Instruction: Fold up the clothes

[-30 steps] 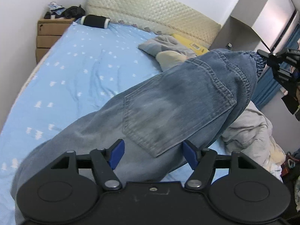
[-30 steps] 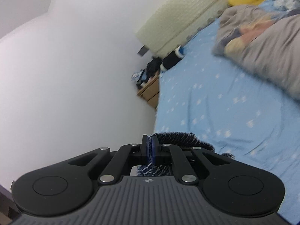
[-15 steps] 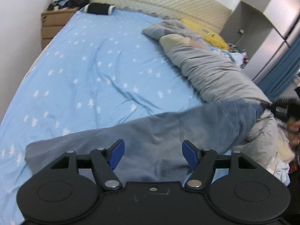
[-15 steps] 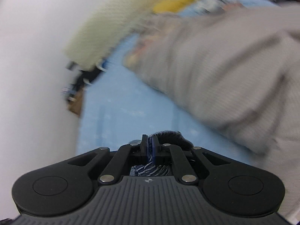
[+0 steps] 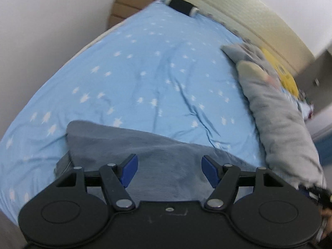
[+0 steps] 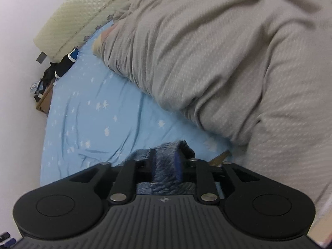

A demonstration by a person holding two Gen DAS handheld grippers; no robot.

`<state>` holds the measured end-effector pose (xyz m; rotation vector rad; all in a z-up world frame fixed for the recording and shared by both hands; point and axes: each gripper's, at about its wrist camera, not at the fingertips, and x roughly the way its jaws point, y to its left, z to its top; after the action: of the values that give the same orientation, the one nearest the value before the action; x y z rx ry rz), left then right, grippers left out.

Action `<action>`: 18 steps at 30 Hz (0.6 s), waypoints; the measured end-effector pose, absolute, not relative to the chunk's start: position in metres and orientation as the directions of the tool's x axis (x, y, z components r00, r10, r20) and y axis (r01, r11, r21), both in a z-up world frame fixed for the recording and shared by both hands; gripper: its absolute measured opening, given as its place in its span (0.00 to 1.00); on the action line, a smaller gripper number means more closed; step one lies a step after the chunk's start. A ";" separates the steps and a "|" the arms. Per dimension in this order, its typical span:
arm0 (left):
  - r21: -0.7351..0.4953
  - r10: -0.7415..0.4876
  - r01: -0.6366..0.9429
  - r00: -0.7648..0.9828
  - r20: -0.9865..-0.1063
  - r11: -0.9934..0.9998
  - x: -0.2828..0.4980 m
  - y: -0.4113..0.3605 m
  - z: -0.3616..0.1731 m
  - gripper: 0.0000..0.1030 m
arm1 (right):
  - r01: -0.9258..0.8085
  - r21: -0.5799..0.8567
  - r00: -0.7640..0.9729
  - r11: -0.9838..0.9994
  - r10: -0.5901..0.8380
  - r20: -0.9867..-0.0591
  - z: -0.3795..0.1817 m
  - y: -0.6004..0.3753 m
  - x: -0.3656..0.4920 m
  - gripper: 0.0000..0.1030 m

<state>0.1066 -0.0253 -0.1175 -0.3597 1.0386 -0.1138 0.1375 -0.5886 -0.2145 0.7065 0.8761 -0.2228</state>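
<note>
Left tool [image 5: 169, 171] spread wide, gripping nothing, jeans [image 5: 145, 147] flat on bed [image 5: 145, 72] beneath it. Right tool [image 6: 166, 166] part-spread, jeans bunched between fingers; grip unclear.

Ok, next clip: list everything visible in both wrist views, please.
jeans: one, blue denim, flat on the bed's near edge
bed sheet: one, light blue with white stars
duvet: one, grey, bunched along the bed's side
headboard: one, cream, quilted
yellow item: one, beside the duvet
black roll: one, by the headboard
nightstand: one, wooden
left tool: open, above the jeans
right tool: partly open, denim between its fingers
</note>
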 end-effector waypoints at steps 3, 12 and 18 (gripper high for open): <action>-0.362 -0.262 -0.108 0.508 -0.821 0.926 0.105 -0.009 -0.121 0.63 | 0.435 0.462 0.652 0.773 0.082 -0.753 -0.201 -0.582 0.135 0.30; -0.414 -0.335 -0.060 0.486 -0.807 0.908 0.105 0.023 -0.139 0.64 | 0.295 0.578 0.587 0.761 0.333 -0.738 -0.206 -0.446 0.137 0.39; -0.414 -0.354 -0.036 0.453 -0.818 0.910 0.109 0.064 -0.150 0.64 | 0.318 0.671 0.450 0.669 0.517 -0.728 -0.240 -0.322 0.134 0.50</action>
<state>0.1087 0.0635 -0.1502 -0.4025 1.0909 -0.2026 0.1336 -0.3216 -0.2402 0.8764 1.1368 0.1443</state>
